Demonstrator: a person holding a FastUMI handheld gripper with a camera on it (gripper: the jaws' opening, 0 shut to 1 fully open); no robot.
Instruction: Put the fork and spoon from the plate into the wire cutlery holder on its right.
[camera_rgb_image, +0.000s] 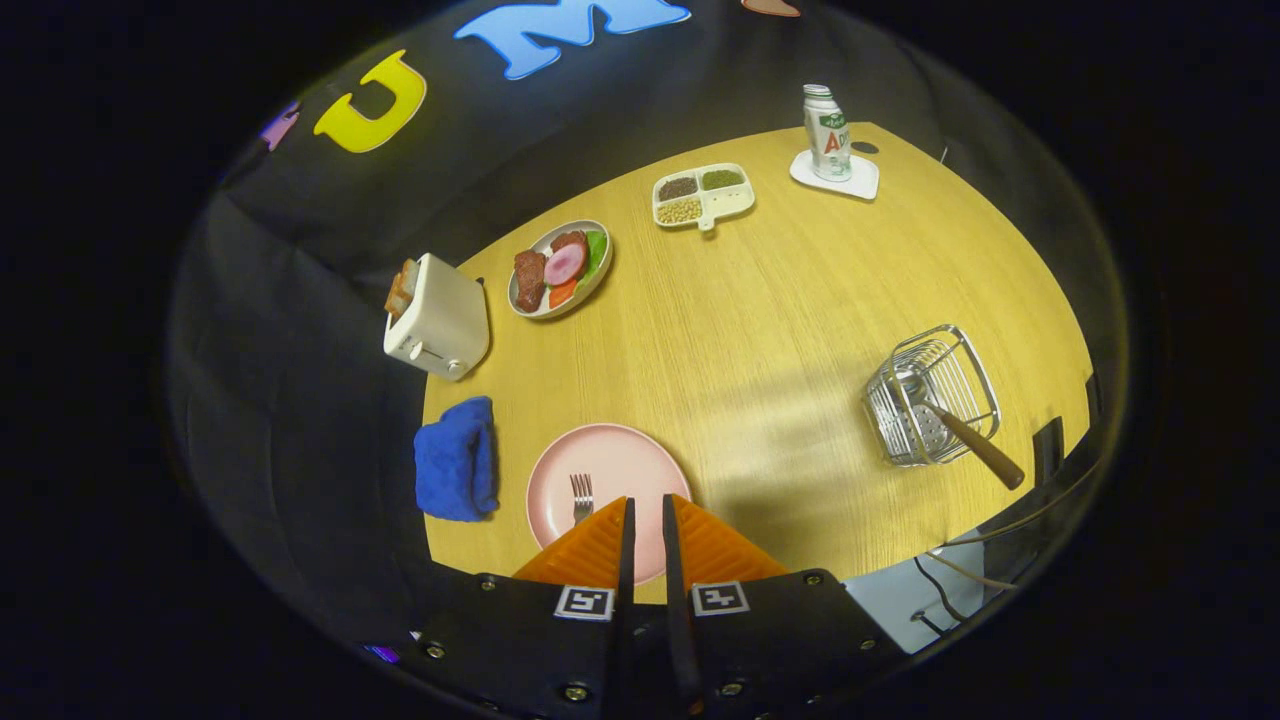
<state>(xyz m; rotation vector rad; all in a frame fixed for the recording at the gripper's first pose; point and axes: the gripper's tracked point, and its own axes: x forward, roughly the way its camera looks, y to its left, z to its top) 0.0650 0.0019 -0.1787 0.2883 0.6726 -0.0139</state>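
Observation:
A pink plate (625, 462) lies near the table's front edge, just ahead of and partly under my fingers. A metal fork (581, 495) rests on it, tines pointing away; its handle is hidden behind my left finger (590, 550). The wire cutlery holder (930, 394) stands to the plate's right. A spoon (965, 437) with a brown handle leans in it, handle sticking out over the rim. My gripper (647, 500) hovers well above the plate, fingers close together with only a thin slit and nothing held between them.
A blue cloth (457, 458) lies left of the plate. A white toaster (438, 317) stands behind it. Farther back are a plate of food (560, 268), a divided snack tray (703, 195) and a drink carton (827, 132) on a coaster. Bare wooden tabletop (760, 330) spans the middle.

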